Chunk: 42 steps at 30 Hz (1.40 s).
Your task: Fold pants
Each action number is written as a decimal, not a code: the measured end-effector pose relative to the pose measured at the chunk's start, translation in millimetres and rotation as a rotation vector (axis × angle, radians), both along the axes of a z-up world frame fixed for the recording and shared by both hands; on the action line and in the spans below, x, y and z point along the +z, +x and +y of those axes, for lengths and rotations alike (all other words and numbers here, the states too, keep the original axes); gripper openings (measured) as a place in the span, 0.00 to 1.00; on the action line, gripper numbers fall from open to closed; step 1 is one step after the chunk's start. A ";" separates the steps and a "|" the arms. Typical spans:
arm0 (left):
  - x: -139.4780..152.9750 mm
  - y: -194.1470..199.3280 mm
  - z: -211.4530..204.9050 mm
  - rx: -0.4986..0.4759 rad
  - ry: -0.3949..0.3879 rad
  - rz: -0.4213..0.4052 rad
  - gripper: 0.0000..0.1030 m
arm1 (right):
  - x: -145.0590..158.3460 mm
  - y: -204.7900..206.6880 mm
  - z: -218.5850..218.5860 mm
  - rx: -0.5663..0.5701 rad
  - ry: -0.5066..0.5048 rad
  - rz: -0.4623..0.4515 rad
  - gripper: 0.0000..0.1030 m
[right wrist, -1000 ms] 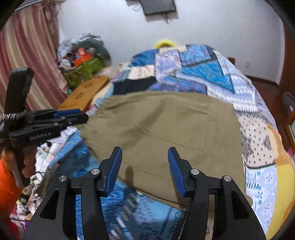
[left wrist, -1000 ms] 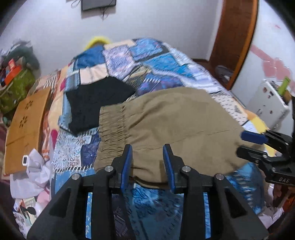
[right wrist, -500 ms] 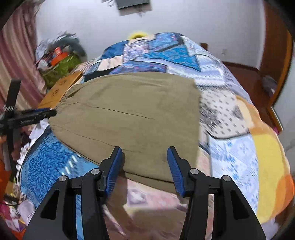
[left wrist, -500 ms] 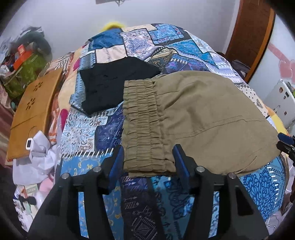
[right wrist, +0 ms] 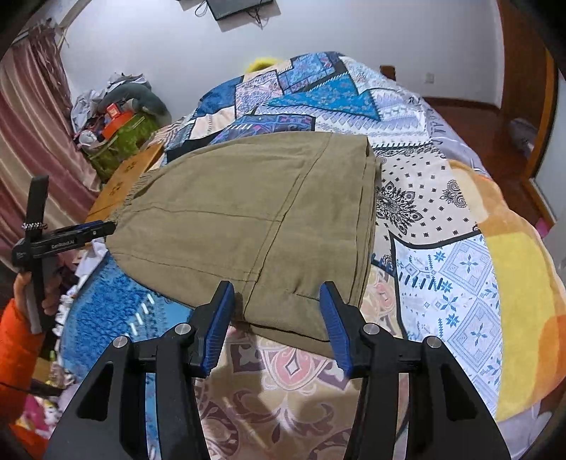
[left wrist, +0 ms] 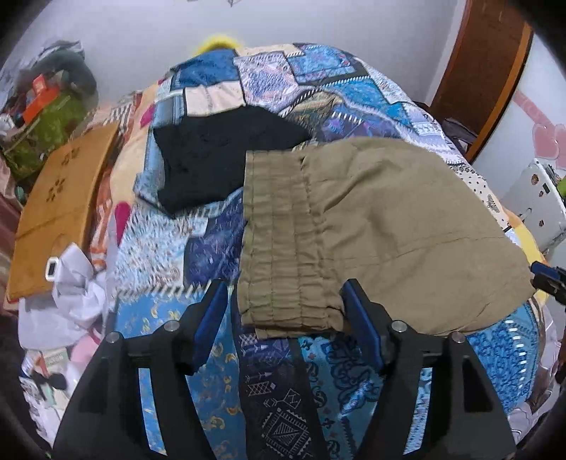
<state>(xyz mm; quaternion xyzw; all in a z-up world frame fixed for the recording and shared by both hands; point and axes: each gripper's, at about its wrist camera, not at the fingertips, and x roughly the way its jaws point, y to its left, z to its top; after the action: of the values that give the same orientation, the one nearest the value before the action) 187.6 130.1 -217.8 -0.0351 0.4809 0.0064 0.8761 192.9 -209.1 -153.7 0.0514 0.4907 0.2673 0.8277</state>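
Pants (left wrist: 371, 226) edge between spread fingers (left wrist: 357, 318)

A folded black cloth garment (left wrist: 226, 155) lies on a blue patchwork-patterned bedspread (left wrist: 318, 81), with a flat brown cardboard panel (left wrist: 60, 205), crumpled white paper (left wrist: 76, 283) and a green fabric bag (left wrist: 46, 131) alongside the bed.

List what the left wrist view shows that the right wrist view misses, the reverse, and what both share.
Only the left wrist view: the pants' elastic waistband and all of a black garment beside it.
Only the right wrist view: the pants' stacked folded edge, a wall-mounted screen and a striped curtain.
Both: the folded khaki pants on the patchwork quilt, with each gripper open.
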 end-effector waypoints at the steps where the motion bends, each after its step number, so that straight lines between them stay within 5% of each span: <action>1: 8.1 2.1 -0.5 -0.007 0.001 -0.020 0.66 | 3.6 3.6 -2.1 -0.005 -0.003 -0.007 0.46; 9: 35.6 52.7 8.4 0.012 0.011 -0.067 0.66 | 26.6 59.0 -13.0 -0.045 -0.016 -0.104 0.49; 17: 18.1 119.3 26.5 0.039 0.010 -0.006 0.70 | 15.2 134.6 -4.6 -0.051 -0.072 -0.146 0.56; 22: -11.3 153.0 33.9 0.025 0.009 0.097 0.70 | -17.8 187.2 12.2 -0.015 -0.131 -0.093 0.59; 27: -34.5 167.4 41.2 0.020 -0.086 0.151 0.74 | -58.0 230.8 20.7 -0.039 -0.149 -0.001 0.59; 31: -45.3 169.0 37.6 -0.004 -0.082 0.148 0.74 | -80.5 251.4 28.1 -0.049 -0.111 0.073 0.46; 35: -47.1 163.2 28.3 -0.028 0.019 0.090 0.76 | -101.9 257.1 43.8 -0.006 -0.160 0.113 0.43; 38: -50.4 157.9 28.1 0.025 0.066 0.056 0.76 | -108.1 256.3 44.5 -0.013 -0.158 0.123 0.43; 42: -50.8 151.2 34.2 0.108 0.037 0.034 0.76 | -107.1 255.0 40.2 -0.043 -0.199 0.116 0.40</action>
<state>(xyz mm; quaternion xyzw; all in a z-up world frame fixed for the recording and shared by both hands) 338.8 164.3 -268.7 -0.0447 0.4927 0.0631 0.8668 447.9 -168.9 -260.7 -0.0050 0.5608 0.1962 0.8043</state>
